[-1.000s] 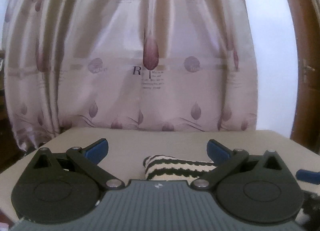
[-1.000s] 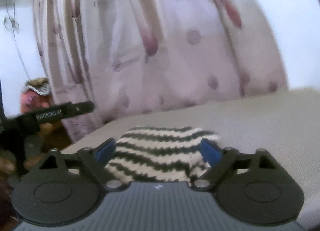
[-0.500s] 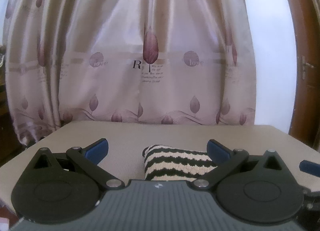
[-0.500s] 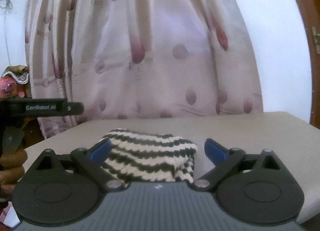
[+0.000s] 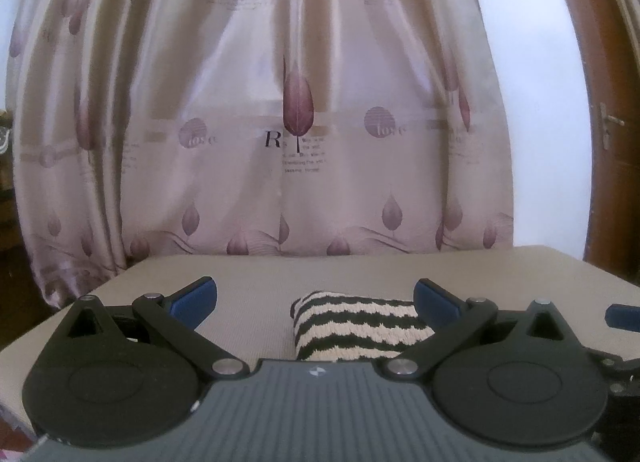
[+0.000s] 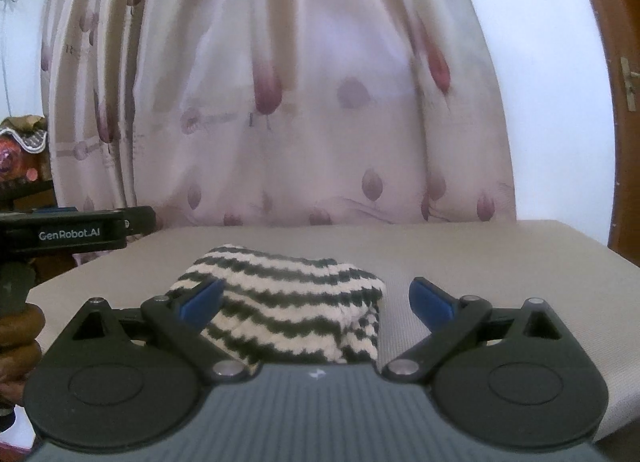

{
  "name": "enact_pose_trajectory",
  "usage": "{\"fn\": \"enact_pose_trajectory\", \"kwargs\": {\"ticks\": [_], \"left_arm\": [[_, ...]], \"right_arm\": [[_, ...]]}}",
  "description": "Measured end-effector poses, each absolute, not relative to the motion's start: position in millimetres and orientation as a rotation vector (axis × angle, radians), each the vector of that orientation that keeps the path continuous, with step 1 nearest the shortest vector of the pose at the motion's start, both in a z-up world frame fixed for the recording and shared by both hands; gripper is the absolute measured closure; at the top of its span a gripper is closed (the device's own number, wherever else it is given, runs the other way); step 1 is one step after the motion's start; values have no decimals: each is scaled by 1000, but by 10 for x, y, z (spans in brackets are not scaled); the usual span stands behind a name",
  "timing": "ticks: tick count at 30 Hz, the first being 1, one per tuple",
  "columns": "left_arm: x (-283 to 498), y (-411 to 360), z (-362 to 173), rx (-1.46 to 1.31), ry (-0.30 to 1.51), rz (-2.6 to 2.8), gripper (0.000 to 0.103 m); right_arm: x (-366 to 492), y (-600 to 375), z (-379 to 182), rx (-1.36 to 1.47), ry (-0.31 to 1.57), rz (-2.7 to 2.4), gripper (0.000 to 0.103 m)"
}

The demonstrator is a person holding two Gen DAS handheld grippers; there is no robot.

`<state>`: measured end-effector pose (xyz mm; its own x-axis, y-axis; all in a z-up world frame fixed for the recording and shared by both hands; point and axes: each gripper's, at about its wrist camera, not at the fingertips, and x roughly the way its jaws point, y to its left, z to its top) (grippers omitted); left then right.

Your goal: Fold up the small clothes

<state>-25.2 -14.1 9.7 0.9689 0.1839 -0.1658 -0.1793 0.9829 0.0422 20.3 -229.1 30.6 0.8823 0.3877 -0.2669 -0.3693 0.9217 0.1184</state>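
Beige table (image 5: 360, 274) fills lower view, curtain (image 5: 280, 122) at 12 o'clock. Striped knit garment (image 6: 288, 302) lies folded on table centre. Left gripper (image 5: 315, 296) & right gripper (image 6: 316, 298): jaws spread wide, gripping nothing.

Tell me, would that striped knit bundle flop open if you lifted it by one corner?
Probably yes. The knit looks soft and thick, and its folded layers show loose at the right edge, so one corner would likely lift while the rest sags. It seems light and unlikely to roll. The fuzzy yarn on the woven table suggests it would drag rather than slide.
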Motion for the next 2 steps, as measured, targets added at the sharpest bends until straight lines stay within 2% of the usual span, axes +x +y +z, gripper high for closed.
{"fn": "enact_pose_trajectory", "kwargs": {"ticks": [2], "left_arm": [[-233, -141, 85, 27, 184, 190, 0]], "right_arm": [[217, -2276, 302, 52, 302, 386, 2]]}}
